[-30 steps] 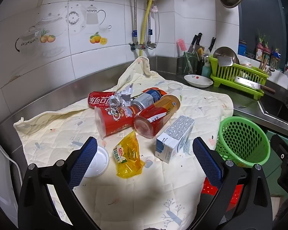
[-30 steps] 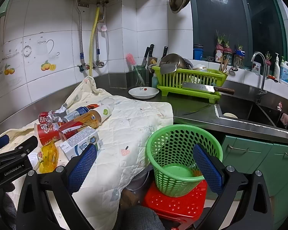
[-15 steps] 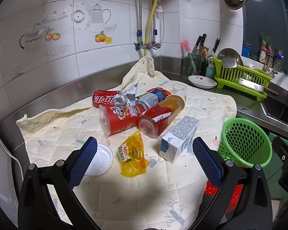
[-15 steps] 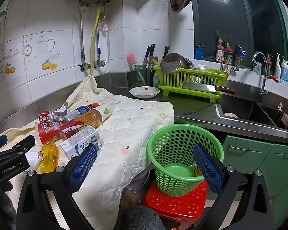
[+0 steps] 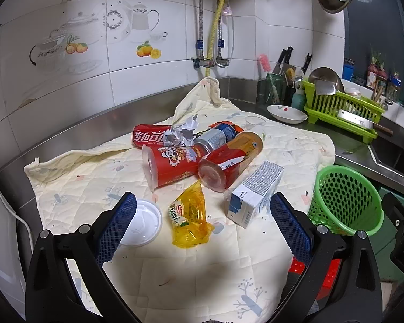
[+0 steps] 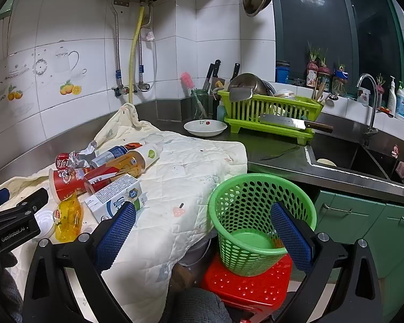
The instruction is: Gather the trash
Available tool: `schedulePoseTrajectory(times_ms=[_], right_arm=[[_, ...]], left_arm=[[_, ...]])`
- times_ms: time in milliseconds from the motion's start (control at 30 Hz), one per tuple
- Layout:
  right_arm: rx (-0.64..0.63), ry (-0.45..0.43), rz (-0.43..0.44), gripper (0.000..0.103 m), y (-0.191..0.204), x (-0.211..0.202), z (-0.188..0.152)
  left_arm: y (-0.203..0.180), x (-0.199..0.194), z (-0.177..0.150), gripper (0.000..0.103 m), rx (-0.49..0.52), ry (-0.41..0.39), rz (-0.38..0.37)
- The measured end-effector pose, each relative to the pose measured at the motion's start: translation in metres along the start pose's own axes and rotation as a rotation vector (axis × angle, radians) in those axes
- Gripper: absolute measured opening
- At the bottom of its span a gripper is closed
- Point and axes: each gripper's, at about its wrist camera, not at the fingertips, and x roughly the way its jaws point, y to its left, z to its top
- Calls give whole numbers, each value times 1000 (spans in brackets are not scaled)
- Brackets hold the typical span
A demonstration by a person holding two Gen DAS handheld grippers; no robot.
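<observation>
Trash lies piled on a quilted cream cloth (image 5: 175, 269): a yellow snack wrapper (image 5: 190, 216), a white and blue carton (image 5: 256, 197), a red chip tube (image 5: 172, 165), an orange bottle (image 5: 229, 161), a red cola can (image 5: 148, 137), crumpled paper (image 5: 181, 134) and a white lid (image 5: 141, 222). My left gripper (image 5: 202, 228) hangs open just above the wrapper, with nothing held. The green mesh basket (image 6: 258, 220) stands on a red stool (image 6: 245, 282) beside the counter. My right gripper (image 6: 202, 231) is open and empty in front of that basket.
A white bowl (image 6: 205, 127), a green dish rack (image 6: 269, 113) with a cleaver (image 6: 291, 122), and a knife jar (image 6: 199, 105) crowd the back counter. The sink (image 6: 358, 161) lies to the right. Tiled walls close the left and back. Green cabinets (image 6: 363, 228) stand below.
My left gripper has shifted a little, so the trash pile sits slightly more to the right in its view. The right gripper has barely moved. Both stay open.
</observation>
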Motion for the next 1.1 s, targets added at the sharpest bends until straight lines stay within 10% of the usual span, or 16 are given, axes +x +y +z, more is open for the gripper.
schedulePoseTrajectory(times_ms=[1100], right_arm=[[-32, 3, 13, 97, 12, 3, -1]], left_arm=[[15, 3, -2, 98, -35, 18, 44]])
